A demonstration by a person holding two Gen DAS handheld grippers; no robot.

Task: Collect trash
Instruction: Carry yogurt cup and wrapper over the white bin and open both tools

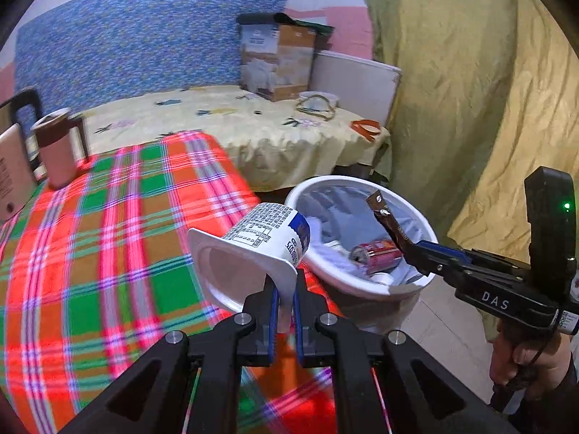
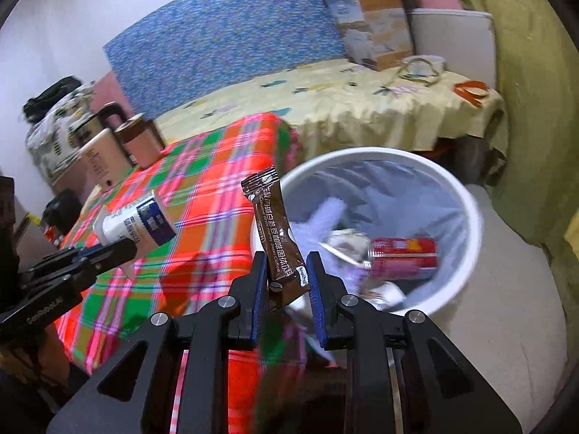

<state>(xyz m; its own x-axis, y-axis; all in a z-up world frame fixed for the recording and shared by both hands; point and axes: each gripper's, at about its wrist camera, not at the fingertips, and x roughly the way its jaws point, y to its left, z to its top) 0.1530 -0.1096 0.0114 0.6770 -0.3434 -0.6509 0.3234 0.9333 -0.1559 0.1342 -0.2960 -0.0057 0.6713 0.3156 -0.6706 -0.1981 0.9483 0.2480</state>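
Left gripper [image 1: 286, 289] is pinching the rim of a white yogurt cup [image 1: 253, 253], just beside the white trash bin [image 1: 362, 181]. Right gripper [image 2: 286, 282] has a brown coffee sachet [image 2: 277, 231] clamped at the bin's near rim, and a red can [image 2: 401, 253] already lies inside.

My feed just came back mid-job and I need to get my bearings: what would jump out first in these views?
The loud red, green and orange plaid cloth covering the table grabs the eye first. Beside its edge stands a white trash bin with a red can lying inside. Each gripper carries trash near it: the left gripper pinches the rim of a white yogurt cup, and the right gripper holds a brown coffee sachet upright.
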